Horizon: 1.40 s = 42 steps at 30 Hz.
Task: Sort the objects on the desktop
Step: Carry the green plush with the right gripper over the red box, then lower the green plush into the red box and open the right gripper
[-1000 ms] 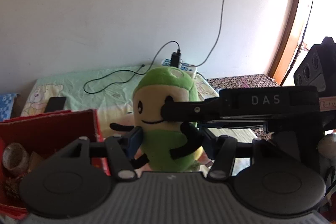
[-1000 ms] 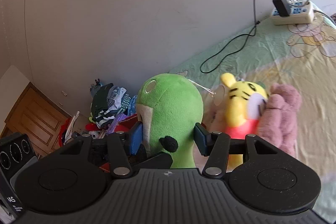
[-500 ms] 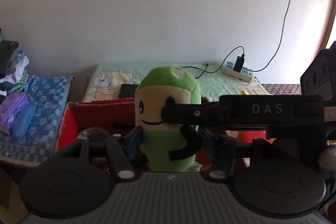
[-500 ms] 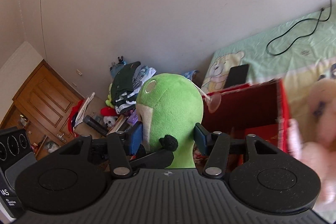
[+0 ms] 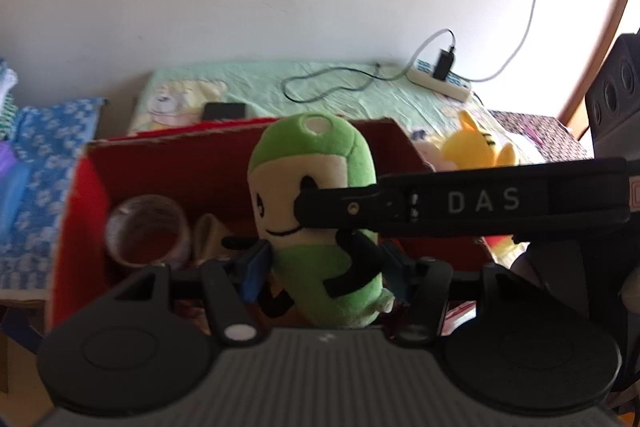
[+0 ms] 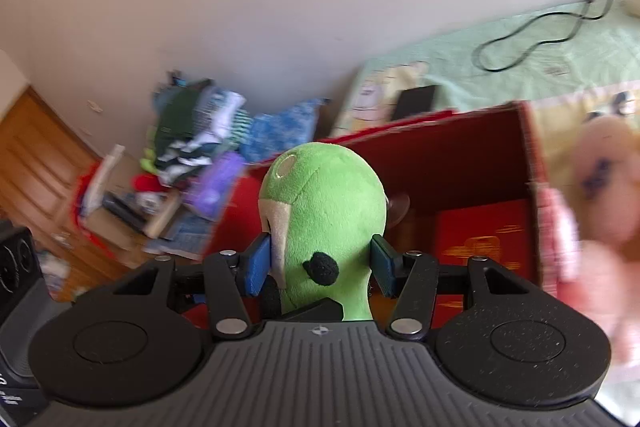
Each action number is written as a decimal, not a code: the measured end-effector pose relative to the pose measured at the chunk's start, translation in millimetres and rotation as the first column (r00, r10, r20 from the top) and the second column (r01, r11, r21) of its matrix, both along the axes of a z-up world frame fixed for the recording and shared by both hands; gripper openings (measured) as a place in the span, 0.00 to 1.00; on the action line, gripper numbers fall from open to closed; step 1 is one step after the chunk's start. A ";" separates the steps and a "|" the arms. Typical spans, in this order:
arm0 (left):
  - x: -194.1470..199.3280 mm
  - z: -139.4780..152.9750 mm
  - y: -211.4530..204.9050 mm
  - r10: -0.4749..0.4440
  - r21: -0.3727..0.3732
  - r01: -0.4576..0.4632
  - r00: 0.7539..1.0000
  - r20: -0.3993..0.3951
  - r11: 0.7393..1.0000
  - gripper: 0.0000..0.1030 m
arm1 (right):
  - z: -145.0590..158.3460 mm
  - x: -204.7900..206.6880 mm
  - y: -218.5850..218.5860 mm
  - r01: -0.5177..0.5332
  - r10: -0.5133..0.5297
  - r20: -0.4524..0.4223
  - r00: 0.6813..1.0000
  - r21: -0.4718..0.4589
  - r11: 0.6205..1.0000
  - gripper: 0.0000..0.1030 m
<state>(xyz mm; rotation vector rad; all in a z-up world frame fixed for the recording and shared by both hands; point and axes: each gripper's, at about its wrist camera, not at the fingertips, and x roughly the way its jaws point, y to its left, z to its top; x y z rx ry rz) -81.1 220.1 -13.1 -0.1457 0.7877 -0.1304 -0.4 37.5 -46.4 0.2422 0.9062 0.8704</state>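
Both pairs of jaws closed on the green plush toy (image 5: 316, 211): left gripper (image 5: 324, 277) with blue pads pressed to the flanks of the lower body, face side toward that camera; right gripper (image 6: 322, 267) pinching the same toy (image 6: 326, 223) from its side, blue pads against the head just above the black arm. Toy upright, held in the air over the open red cardboard box (image 5: 168, 163), clear of the box floor as far as can be told. Inside the box, left of the toy, a roll of clear tape (image 5: 148, 229) on edge, a smaller pale roll just beside it; in the right wrist view a red booklet with gold print (image 6: 484, 239) on the box floor. Beyond the box's right wall, a yellow tiger plush (image 5: 476, 153) and, blurred, a pink plush (image 6: 600, 195). Farther back on the green sheet, a black phone (image 5: 224, 111), a looped black cable (image 5: 336, 83) and a white power strip (image 5: 440, 83).
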 end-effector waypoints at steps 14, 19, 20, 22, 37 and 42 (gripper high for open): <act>43.2 -29.7 -26.3 -0.111 -0.025 0.109 0.988 -0.104 0.994 0.60 | -13.3 12.9 5.6 0.059 -0.029 0.111 0.993 -0.277 0.959 0.60; 48.3 -33.6 -25.4 -0.122 -0.040 0.118 0.985 -0.119 0.992 0.62 | -9.8 14.5 2.6 0.109 -0.072 0.153 0.986 -0.253 0.961 0.61; 48.8 -33.4 -25.7 -0.125 -0.041 0.120 0.985 -0.116 0.992 0.63 | -7.8 15.5 0.3 0.131 -0.093 0.167 0.982 -0.240 0.962 0.61; 51.0 -33.7 -28.1 -0.134 -0.039 0.130 0.984 -0.114 0.991 0.67 | -5.7 17.9 -4.3 0.159 -0.120 0.181 0.976 -0.219 0.963 0.61; 65.2 -40.7 -46.1 -0.216 -0.037 0.213 0.968 -0.130 0.976 0.70 | -3.4 25.5 -23.6 0.200 -0.182 0.132 0.974 -0.137 0.970 0.29; 62.0 -36.0 -39.5 -0.207 -0.051 0.202 0.972 -0.111 0.978 0.74 | -5.4 25.9 -18.7 0.196 -0.174 0.140 0.975 -0.158 0.968 0.30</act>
